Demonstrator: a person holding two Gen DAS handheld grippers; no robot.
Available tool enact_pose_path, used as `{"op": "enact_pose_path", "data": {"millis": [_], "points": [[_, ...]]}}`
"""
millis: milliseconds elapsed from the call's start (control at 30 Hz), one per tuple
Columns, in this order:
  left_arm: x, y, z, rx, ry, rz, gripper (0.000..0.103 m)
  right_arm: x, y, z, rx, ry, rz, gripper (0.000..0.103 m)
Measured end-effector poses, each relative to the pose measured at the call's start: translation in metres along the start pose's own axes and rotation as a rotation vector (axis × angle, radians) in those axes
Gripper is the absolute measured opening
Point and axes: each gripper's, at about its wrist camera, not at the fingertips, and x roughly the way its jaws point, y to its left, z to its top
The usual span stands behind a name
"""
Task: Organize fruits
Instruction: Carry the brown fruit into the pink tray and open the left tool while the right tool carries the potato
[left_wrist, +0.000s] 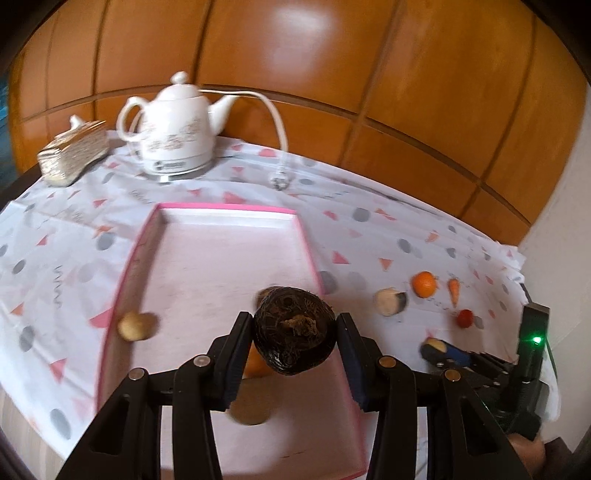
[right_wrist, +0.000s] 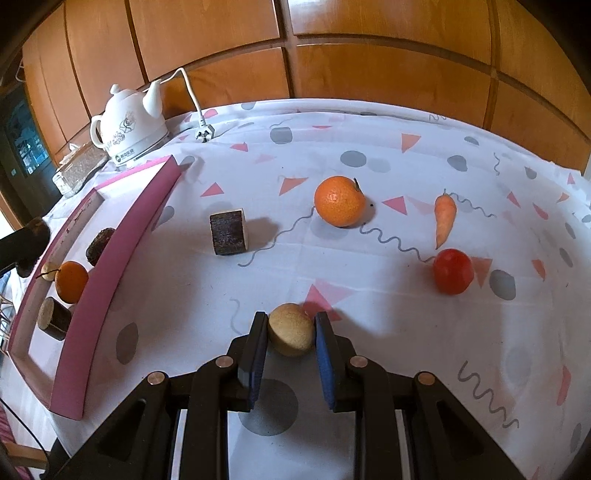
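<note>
Cloth (right_wrist: 369, 314), white with pink triangles and grey dots, covers the table. Tray (left_wrist: 310, 254), pink-rimmed and shallow, is the landmark, lying on the cloth's left part. Kettle (left_wrist: 177, 129) stands beyond the tray's far end.

Inside the tray: an orange (right_wrist: 72, 281), a dark round (right_wrist: 55, 317), a pale ball (left_wrist: 136, 325).

Left gripper (left_wrist: 294, 334) hangs over the tray's near half, jaws partly spread and clamped on a dark hairy root (left_wrist: 294, 334).

Right of the tray, on the cloth: wood block (right_wrist: 229, 232), second orange (right_wrist: 339, 201), tomato (right_wrist: 453, 271), carrot (right_wrist: 444, 218).

Right gripper (right_wrist: 291, 328), well right of the tray, jaws narrow, pinching a tan ball (right_wrist: 291, 328) sitting on the cloth.
</note>
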Motion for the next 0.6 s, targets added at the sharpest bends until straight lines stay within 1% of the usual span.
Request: {"op": "enact_pose_path", "data": {"millis": [267, 467, 600], "points": [[0.0, 0.048, -0.007, -0.075, 0.008, 0.073, 0.047, -0.001, 0.003, -0.002, -0.026, -0.02, -0.014, 0.025], [0.006, 0.062, -0.008, -0.086, 0.018, 0.098, 0.047, 0.0, 0.002, -0.002, -0.041, -0.009, -0.011, 0.025], [0.014, 0.063, -0.009, -0.07, 0.037, 0.113, 0.047, 0.001, 0.003, -0.002, -0.03, -0.017, -0.015, 0.025]]}}
